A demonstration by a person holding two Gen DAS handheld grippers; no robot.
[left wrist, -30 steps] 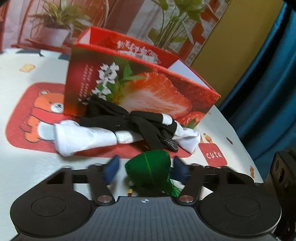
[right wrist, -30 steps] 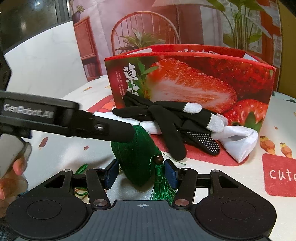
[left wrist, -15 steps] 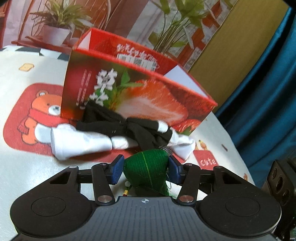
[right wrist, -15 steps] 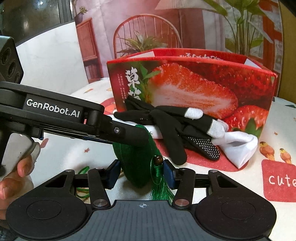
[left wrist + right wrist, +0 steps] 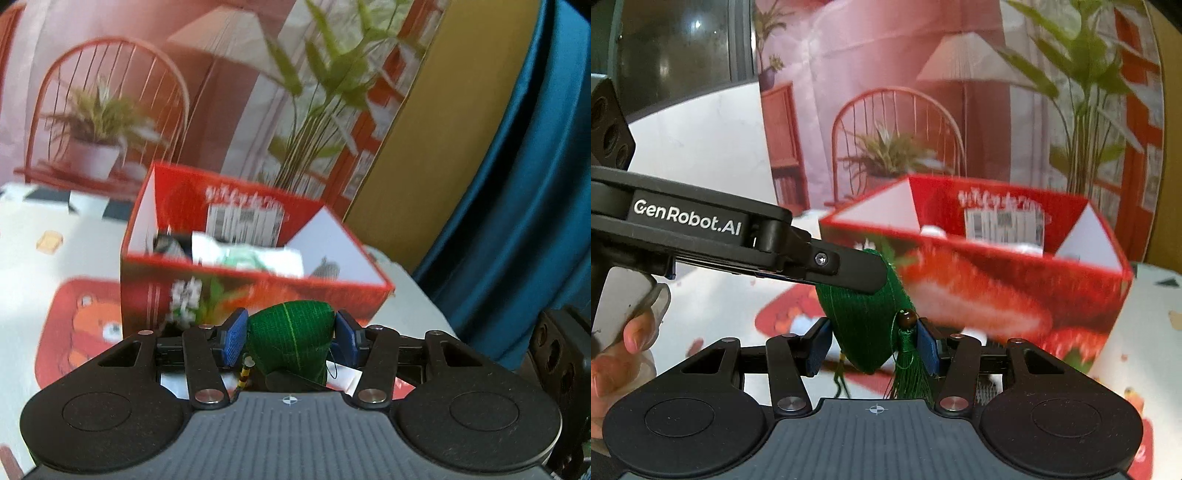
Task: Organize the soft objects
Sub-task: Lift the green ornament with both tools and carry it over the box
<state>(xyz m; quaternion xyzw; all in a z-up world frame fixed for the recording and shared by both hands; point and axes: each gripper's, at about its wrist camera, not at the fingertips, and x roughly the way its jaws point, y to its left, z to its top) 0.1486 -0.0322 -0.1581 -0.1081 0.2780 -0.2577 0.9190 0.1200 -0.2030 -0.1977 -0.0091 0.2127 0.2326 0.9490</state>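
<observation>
A green cloth pouch with a tassel [image 5: 290, 338] is clamped between both grippers at once. My left gripper [image 5: 290, 338] is shut on it, blue pads on both sides. My right gripper [image 5: 871, 341] is shut on the same green pouch [image 5: 864, 328], its bead and tassel hanging at the right pad. The left gripper's black body [image 5: 738, 236] reaches in from the left in the right wrist view. The red strawberry box [image 5: 251, 291] stands open just beyond, seen from above its rim [image 5: 979, 247], with white packets inside [image 5: 258, 254].
A tablecloth with a red bear print [image 5: 85, 325] covers the table. A teal curtain [image 5: 535, 184] hangs at the right. A printed backdrop with a chair and plants [image 5: 897, 147] stands behind the box. The gloves in front of the box are hidden.
Both grippers have risen together with the green pouch, from table level to above the box rim. The box's inside now shows and the gloves have dropped out of view.
</observation>
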